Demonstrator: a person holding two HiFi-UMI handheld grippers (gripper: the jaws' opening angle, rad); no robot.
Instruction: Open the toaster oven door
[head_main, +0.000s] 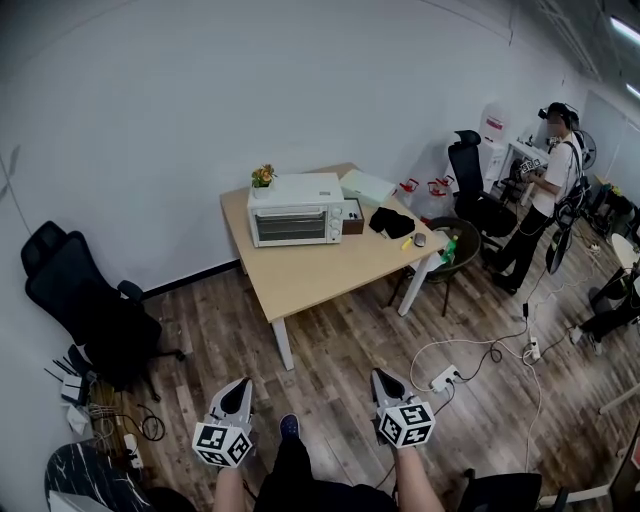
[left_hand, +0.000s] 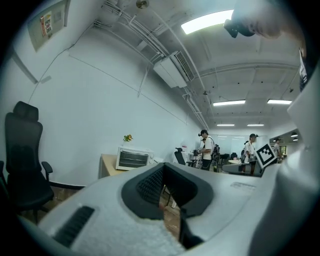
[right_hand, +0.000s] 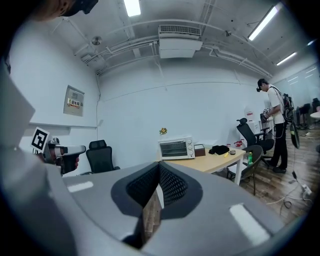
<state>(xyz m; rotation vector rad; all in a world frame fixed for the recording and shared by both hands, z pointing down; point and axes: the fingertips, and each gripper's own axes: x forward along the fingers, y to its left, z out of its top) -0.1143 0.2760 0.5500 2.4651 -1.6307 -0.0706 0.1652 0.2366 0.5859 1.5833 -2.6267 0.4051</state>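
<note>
A white toaster oven (head_main: 297, 212) stands on a light wooden table (head_main: 320, 268) across the room, its glass door closed and facing me. It also shows small in the left gripper view, as the toaster oven (left_hand: 133, 158), and in the right gripper view, as the toaster oven (right_hand: 176, 148). My left gripper (head_main: 240, 385) and right gripper (head_main: 380, 378) are held low at the bottom of the head view, far from the table. Both point toward it. The left gripper (left_hand: 163, 168) and the right gripper (right_hand: 159, 168) each have their jaws together with nothing between them.
A black office chair (head_main: 85, 305) stands at the left wall. A power strip with cables (head_main: 445, 378) lies on the wood floor to the right. A small plant (head_main: 263, 177) and dark items (head_main: 392, 222) sit on the table. A person (head_main: 550, 190) stands at back right.
</note>
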